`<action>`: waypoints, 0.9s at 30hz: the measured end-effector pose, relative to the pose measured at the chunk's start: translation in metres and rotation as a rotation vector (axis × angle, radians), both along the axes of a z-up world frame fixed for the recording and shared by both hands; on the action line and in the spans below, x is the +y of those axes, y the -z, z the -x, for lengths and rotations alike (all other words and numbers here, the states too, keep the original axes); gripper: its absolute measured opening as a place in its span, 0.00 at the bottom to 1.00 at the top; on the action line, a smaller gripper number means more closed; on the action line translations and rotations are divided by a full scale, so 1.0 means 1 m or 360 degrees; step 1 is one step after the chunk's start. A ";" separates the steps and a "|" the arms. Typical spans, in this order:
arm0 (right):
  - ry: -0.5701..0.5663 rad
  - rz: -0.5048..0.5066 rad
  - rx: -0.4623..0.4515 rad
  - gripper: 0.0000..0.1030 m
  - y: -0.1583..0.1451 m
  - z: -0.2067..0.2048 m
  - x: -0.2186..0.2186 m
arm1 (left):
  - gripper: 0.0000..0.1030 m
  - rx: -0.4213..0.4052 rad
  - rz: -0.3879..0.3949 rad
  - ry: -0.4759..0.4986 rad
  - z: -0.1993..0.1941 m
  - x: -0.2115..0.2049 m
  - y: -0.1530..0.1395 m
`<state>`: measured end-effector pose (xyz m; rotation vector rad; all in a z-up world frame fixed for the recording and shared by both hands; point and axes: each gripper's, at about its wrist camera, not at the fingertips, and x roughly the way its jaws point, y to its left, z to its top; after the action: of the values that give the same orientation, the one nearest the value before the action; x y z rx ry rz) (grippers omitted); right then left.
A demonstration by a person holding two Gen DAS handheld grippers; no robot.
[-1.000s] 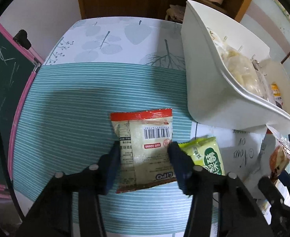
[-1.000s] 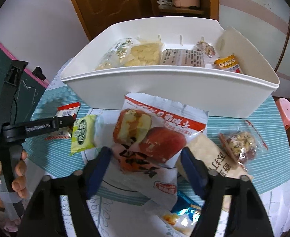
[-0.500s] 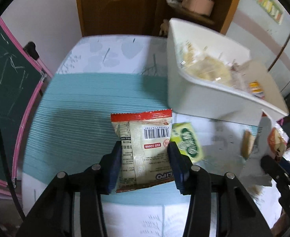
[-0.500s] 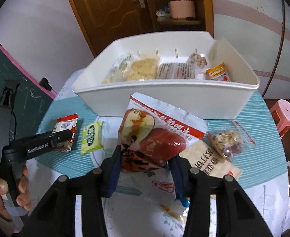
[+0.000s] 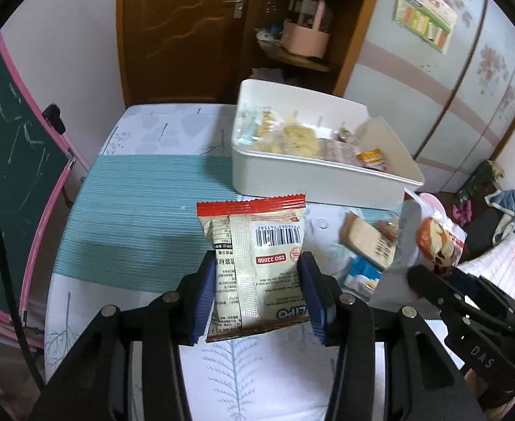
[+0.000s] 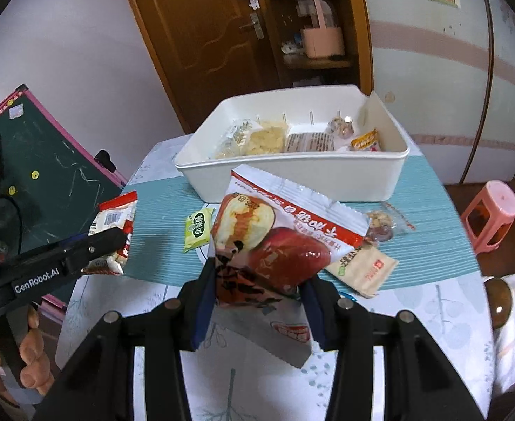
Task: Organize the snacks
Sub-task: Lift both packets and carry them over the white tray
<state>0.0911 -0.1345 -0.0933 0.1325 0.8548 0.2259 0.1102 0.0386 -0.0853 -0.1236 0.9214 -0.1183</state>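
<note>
My left gripper [image 5: 257, 298] is shut on a small red-edged snack packet [image 5: 257, 245] with a barcode, held above the table. In the right wrist view that same packet [image 6: 112, 224] shows at the left in the left gripper [image 6: 112, 245]. My right gripper [image 6: 257, 291] is shut on a large white packet with a red apple picture [image 6: 275, 242], also lifted; in the left wrist view this packet [image 5: 429, 238] hangs at the right. A white bin [image 6: 292, 172] holding several snack packs stands beyond both; the bin [image 5: 292, 175] also shows in the left wrist view.
On the teal striped cloth [image 6: 425, 210] lie a small green packet [image 6: 197, 226], a clear bag of nuts [image 6: 381, 226] and a beige packet [image 6: 362, 266]. A green chalkboard [image 6: 57, 175] leans at the left. A pink stool [image 6: 490, 210] stands to the right. A hand [image 6: 8, 358] holds the left gripper.
Both grippers rose from the table with their packets. The right gripper closed on the apple packet. The white bin now lies lower and farther off in both views.
</note>
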 end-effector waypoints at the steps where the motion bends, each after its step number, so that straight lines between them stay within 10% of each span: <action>1: 0.0003 -0.0003 -0.0016 0.44 -0.005 0.003 -0.002 | 0.43 -0.0013 -0.0008 0.0011 0.002 -0.004 -0.004; 27: 0.0151 0.0144 -0.0616 0.45 -0.194 -0.052 -0.049 | 0.44 -0.0581 -0.0433 0.0162 -0.074 -0.073 -0.183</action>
<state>0.1428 -0.1839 0.1006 0.0417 0.4714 0.1176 0.1843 -0.0341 0.0973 0.1933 0.5716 -0.1046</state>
